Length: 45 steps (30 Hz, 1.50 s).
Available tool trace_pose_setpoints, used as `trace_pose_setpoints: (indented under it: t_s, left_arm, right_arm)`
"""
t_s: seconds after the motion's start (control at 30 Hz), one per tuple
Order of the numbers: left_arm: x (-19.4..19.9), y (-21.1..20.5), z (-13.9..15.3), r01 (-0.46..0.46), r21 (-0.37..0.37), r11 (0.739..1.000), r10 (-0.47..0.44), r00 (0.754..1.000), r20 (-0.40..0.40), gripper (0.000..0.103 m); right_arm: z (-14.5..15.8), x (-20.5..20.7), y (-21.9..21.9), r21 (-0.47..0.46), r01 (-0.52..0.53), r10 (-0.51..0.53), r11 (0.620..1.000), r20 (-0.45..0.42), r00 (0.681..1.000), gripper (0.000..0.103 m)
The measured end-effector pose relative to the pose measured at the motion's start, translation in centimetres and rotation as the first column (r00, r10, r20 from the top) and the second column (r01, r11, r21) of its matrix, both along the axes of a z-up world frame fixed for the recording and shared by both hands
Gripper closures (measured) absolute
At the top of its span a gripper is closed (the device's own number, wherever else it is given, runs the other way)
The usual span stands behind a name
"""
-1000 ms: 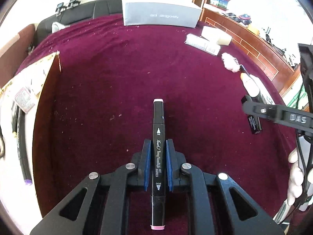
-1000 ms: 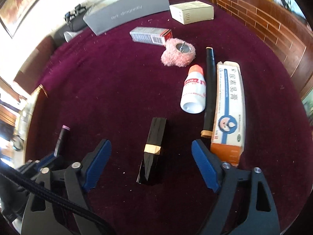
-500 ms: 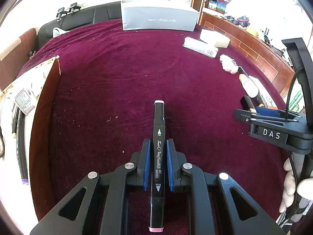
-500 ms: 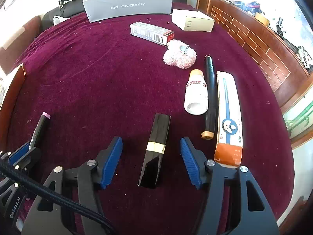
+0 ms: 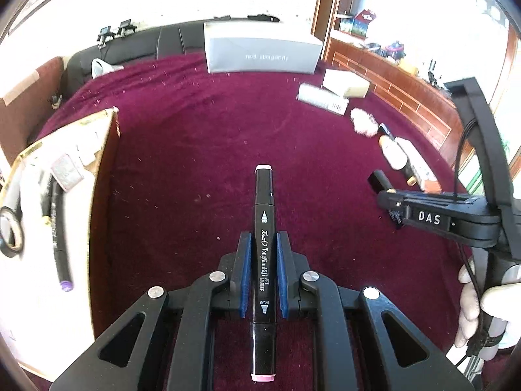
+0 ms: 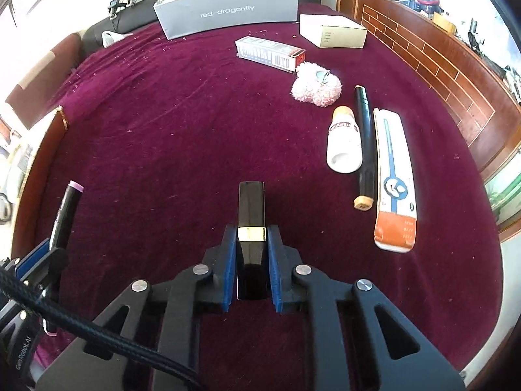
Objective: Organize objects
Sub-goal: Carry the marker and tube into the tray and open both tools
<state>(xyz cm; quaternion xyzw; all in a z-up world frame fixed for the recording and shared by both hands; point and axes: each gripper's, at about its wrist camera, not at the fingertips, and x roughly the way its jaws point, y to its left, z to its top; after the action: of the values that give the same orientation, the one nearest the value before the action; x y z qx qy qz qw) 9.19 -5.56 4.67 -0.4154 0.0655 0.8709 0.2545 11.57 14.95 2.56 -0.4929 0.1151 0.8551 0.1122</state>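
The left gripper (image 5: 263,272) is clamped on a black art marker (image 5: 264,254), apparently held clear of the maroon bench (image 5: 195,150). The right gripper (image 6: 251,262) has its blue pads pressed on a black lipstick tube (image 6: 251,224) near the bench's front edge.

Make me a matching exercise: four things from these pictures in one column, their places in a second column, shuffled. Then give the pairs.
1. marker
2. lipstick
3. white bottle
4. grey box

A. at the far edge of the cloth
B. in the right gripper
C. in the left gripper
D. lying beside a black pen

Pairs: 1-C, 2-B, 3-D, 4-A
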Motion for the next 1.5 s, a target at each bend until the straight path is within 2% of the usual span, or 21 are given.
trace_pose_setpoints:
  t_s: [0.2, 0.37, 0.57, 0.7, 0.9, 1.03, 1.2, 1.33, 1.5]
  left_arm:
    - [0.6, -1.8, 1.6, -0.037, 0.011, 0.999, 0.038, 0.998, -0.049, 0.091]
    - [0.6, -4.3, 2.6, -0.088, 0.029, 0.996, 0.090, 0.993, -0.074, 0.091]
    - [-0.1, -8.9, 3.5, -0.171, 0.059, 0.984, 0.176, 0.981, -0.086, 0.091]
    - [-0.8, -13.3, 4.1, -0.243, 0.085, 0.966, 0.250, 0.965, -0.080, 0.091]
    - [-1.9, -20.5, 4.5, -0.373, 0.093, 0.923, 0.381, 0.921, -0.086, 0.091]
    - [-3.3, -23.7, 3.6, -0.435, 0.069, 0.898, 0.439, 0.896, -0.063, 0.091]
    - [-4.9, -25.4, 1.3, -0.468, 0.041, 0.883, 0.469, 0.883, -0.005, 0.091]
    - [-5.5, -26.2, -0.2, -0.471, 0.032, 0.882, 0.469, 0.882, 0.044, 0.091]
    - [-6.1, -26.7, -0.8, -0.462, 0.027, 0.886, 0.460, 0.885, 0.068, 0.091]
  right_arm:
    - [1.7, 0.4, -1.7, -0.026, -0.039, 0.038, 0.999, -0.038, 0.999, 0.088]
    - [3.9, 0.0, -4.3, -0.046, -0.111, 0.107, 0.993, -0.076, 0.991, 0.088]
    - [5.8, -1.7, -8.2, -0.071, -0.201, 0.193, 0.977, -0.106, 0.976, 0.087]
    - [6.4, -3.1, -11.2, -0.091, -0.269, 0.259, 0.959, -0.115, 0.959, 0.087]
    - [7.0, -5.1, -16.2, -0.120, -0.370, 0.355, 0.921, -0.128, 0.926, 0.087]
    - [6.9, -6.2, -19.9, -0.121, -0.434, 0.419, 0.893, -0.127, 0.899, 0.087]
    - [5.9, -7.4, -24.1, -0.175, -0.505, 0.490, 0.845, -0.123, 0.863, 0.087]
    - [4.4, -8.5, -27.1, -0.207, -0.537, 0.530, 0.818, -0.094, 0.843, 0.087]
    - [1.9, -9.4, -30.6, -0.240, -0.564, 0.574, 0.790, -0.036, 0.818, 0.087]
